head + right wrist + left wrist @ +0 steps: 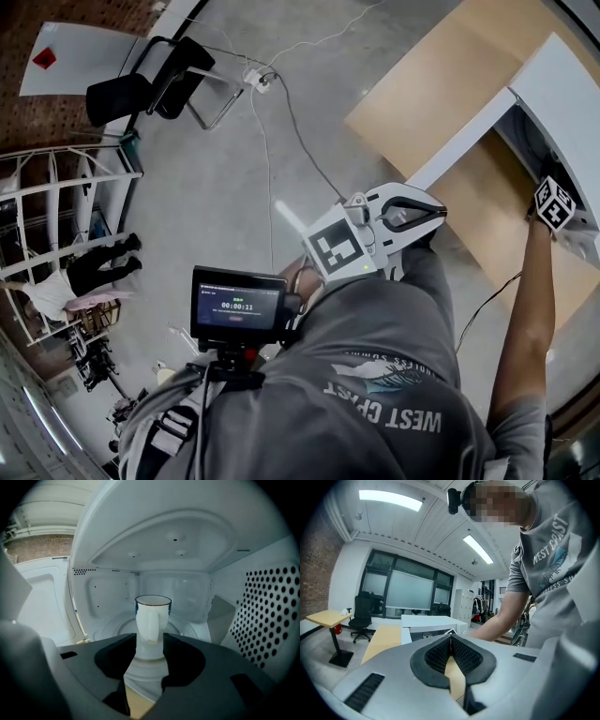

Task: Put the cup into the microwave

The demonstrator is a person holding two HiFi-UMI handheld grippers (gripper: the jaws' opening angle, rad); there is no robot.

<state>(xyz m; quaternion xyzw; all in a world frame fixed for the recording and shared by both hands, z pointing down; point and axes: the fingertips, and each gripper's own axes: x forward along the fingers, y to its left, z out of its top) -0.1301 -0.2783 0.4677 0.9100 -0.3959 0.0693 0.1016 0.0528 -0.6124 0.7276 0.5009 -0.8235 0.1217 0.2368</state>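
Observation:
A white cup (152, 625) with a dark rim stands upright on the glass turntable (187, 630) inside the white microwave (562, 103), its handle turned toward the camera. My right gripper (149, 644) reaches into the cavity, open, with the handle in the gap between the jaws and the pads not pressing on it. In the head view only its marker cube (555, 203) shows at the microwave's mouth. My left gripper (451, 641) is shut with nothing in it, held near the person's waist, away from the microwave.
The microwave door (464, 136) hangs open to the left over the wooden table (422, 94). A perforated wall (267, 616) lines the cavity's right side. On the floor are a black chair (150, 84) and a cable (281, 112). A small screen (237, 305) sits at the person's chest.

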